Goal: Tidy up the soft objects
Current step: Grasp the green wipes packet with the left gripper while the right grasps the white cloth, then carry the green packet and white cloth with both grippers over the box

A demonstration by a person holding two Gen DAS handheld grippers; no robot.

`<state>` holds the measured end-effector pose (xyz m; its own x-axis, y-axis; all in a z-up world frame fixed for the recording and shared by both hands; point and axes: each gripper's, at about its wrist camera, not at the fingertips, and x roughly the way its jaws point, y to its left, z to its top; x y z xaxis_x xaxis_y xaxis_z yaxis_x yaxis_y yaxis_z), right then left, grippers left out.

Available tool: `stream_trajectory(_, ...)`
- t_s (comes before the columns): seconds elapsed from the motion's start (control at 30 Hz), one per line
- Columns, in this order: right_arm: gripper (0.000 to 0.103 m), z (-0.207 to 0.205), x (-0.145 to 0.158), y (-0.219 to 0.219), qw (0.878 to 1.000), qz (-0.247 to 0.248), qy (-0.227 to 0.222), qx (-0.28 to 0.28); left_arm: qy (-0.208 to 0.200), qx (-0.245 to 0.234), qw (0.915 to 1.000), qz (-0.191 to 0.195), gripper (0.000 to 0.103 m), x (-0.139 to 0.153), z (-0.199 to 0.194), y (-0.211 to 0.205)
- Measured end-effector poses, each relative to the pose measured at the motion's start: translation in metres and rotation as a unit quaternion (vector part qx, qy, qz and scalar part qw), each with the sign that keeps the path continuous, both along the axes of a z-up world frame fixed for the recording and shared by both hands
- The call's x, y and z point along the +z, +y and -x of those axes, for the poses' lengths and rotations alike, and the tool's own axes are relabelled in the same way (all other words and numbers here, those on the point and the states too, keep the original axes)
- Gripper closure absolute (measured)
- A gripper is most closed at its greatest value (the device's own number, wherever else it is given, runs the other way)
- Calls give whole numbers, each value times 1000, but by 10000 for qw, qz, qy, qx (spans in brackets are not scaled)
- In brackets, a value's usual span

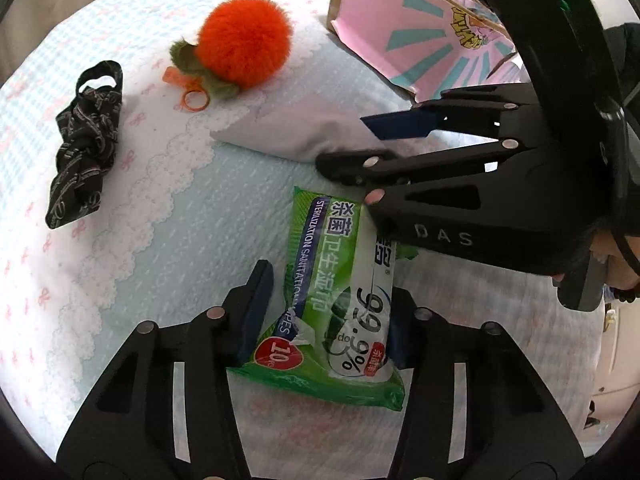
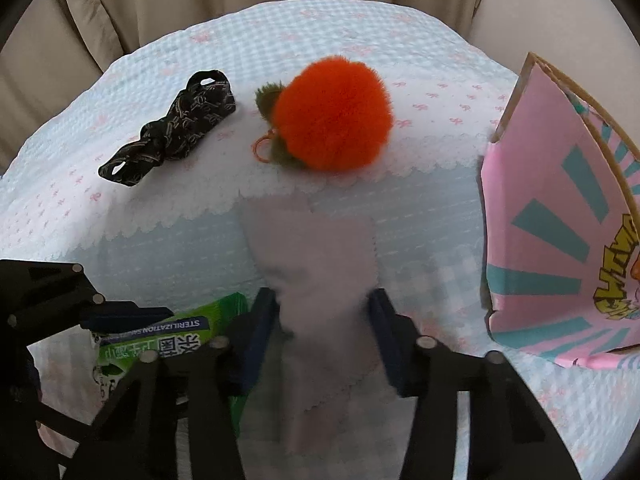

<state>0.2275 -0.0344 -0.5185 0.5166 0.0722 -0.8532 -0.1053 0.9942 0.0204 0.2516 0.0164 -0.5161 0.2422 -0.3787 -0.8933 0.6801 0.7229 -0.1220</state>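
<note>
Looks like early days: the black scrunchie (image 2: 170,131) and orange pompom (image 2: 334,115) are left lying loose on the bed (image 2: 360,32), and nothing can be seen inside the pink bag (image 2: 552,216) yet. The wipes pack (image 1: 340,292) is pinched by the left hand-held gripper (image 1: 326,312), while the grey cloth (image 2: 320,264) is bunched and gripped by the right hand-held gripper (image 2: 322,332), both low over the bed.

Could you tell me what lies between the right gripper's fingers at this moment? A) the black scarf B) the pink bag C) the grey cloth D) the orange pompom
C: in the right wrist view the grey cloth runs between the right gripper fingers, while the pompom, scarf and bag lie apart from it.
</note>
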Motion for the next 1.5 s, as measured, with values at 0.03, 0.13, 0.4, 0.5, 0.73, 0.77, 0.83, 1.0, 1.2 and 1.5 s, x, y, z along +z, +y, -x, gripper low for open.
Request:
stream_trajectory(0.03, 73, 1, 1, 2, 10000, 35, -6, 40, 4, 24, 10000, -8, 59, 0, 0, 0)
stream_trajectory(0.13, 81, 3, 4, 6, 9998, 111, 2, 161, 48, 141, 9999, -8, 62, 5, 0, 0)
stream_trajectory(0.4, 85, 17, 36, 12, 9997, 90, -125, 184, 63, 429, 9990, 57, 65, 38, 13, 14)
stream_trajectory(0.5, 85, 23, 57, 11, 9997, 38, -196, 110, 24, 598, 9981, 114, 65, 62, 19, 22)
stream_trajectory(0.73, 85, 53, 135, 11, 9988, -133, -463, -20, -27, 1222, 9919, 331, 65, 137, 34, 41)
stream_trajectory(0.77, 85, 57, 147, 9, 9986, -159, -507, -40, -78, 1337, 9902, 385, 65, 152, 37, 44)
stream_trajectory(0.83, 85, 67, 170, 6, 9979, -333, -552, -98, -171, 1517, 9873, 431, 65, 178, 43, 44)
stream_trajectory(1.0, 85, 93, 219, -1, 9950, -536, -776, -316, -367, 1794, 9809, 652, 65, 237, 59, 40)
stream_trajectory(1.2, 85, 120, 272, -20, 9929, -584, -957, -406, -486, 1944, 9751, 954, 65, 294, 74, 25)
stream_trajectory(1.5, 85, 135, 316, -83, 9909, -837, -942, -466, -725, 2098, 9698, 1013, 65, 347, 77, -32)
